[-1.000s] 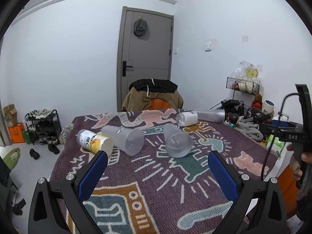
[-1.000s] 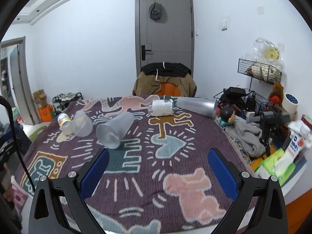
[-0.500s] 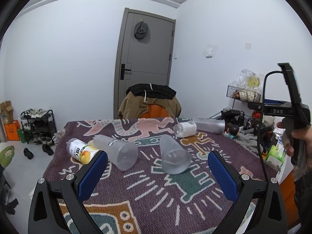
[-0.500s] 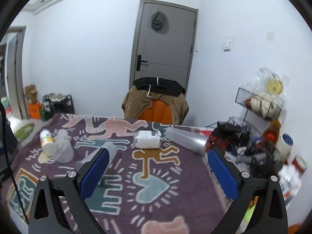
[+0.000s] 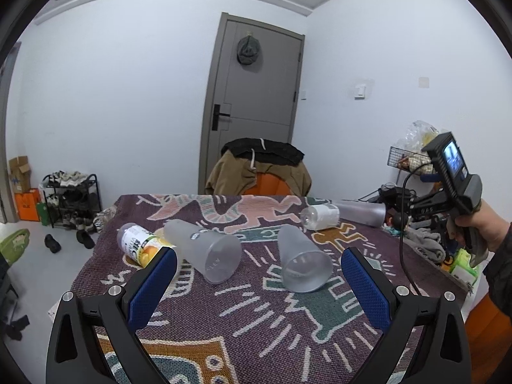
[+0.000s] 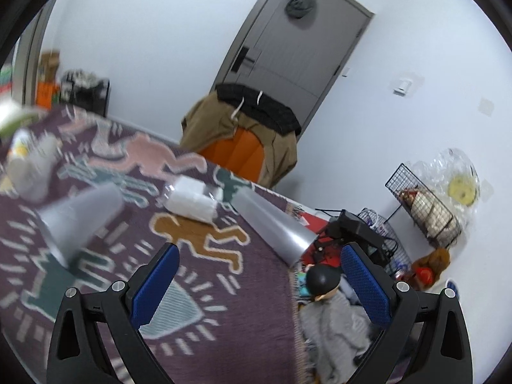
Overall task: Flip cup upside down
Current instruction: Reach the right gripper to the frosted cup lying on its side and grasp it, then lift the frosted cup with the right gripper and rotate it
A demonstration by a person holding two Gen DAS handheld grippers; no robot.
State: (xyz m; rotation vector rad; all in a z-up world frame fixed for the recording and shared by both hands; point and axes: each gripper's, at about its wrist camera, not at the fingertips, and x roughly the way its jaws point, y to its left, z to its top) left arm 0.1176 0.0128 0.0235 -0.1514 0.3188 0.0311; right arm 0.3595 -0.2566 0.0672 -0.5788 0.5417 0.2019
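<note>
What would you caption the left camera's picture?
Open left tongs hover over two frosted cups lying sideways on a patterned cloth.

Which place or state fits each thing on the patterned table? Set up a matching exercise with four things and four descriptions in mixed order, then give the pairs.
Things
1. orange-label bottle
2. white-label bottle
3. long frosted cup
4. left gripper

Descriptions
a. lies at the table's far right edge
b. open, holding nothing
c. lies against a frosted cup on the left
d. lies beside the long cup, toward the middle

Pairs: 1-c, 2-d, 3-a, 4-b
</note>
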